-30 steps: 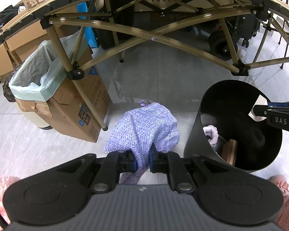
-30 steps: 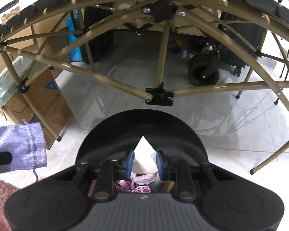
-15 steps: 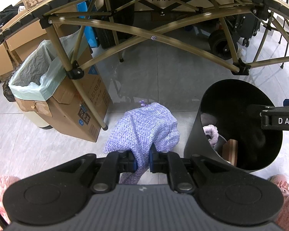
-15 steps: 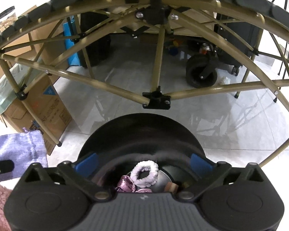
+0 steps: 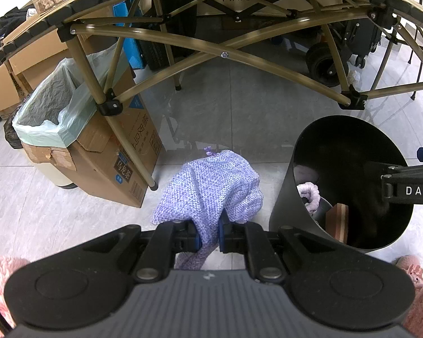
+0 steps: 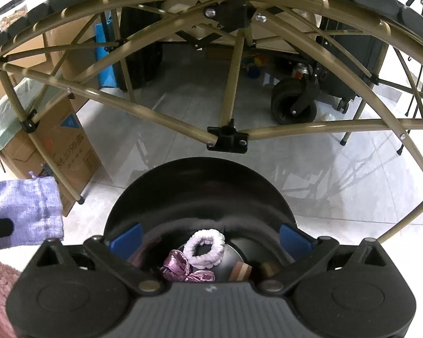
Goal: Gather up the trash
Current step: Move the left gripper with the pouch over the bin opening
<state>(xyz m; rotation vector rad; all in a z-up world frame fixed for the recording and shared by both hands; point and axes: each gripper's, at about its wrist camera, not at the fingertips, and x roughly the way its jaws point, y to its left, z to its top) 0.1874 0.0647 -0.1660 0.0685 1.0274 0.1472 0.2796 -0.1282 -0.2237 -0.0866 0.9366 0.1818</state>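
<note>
Currently, item 1 — purple knit pouch point(image 5: 211, 186): pinched in closed jaws of L gripper point(image 5: 208, 236), hanging above the floor just left of the black bin point(image 5: 284, 197), not yet over its mouth. Item 2 — R gripper point(image 6: 208, 239): jaws spread wide w/ nothing between them, poised over the bin opening; inside lie a white scrunchie point(image 6: 204, 249), pink foil wrapper point(image 6: 180, 267) & a striped block point(image 6: 241, 271). Step judged: R drop done, pouch next — L hand needs to shift right over the rim, then open; R should clear out first to avoid a bump.
</note>
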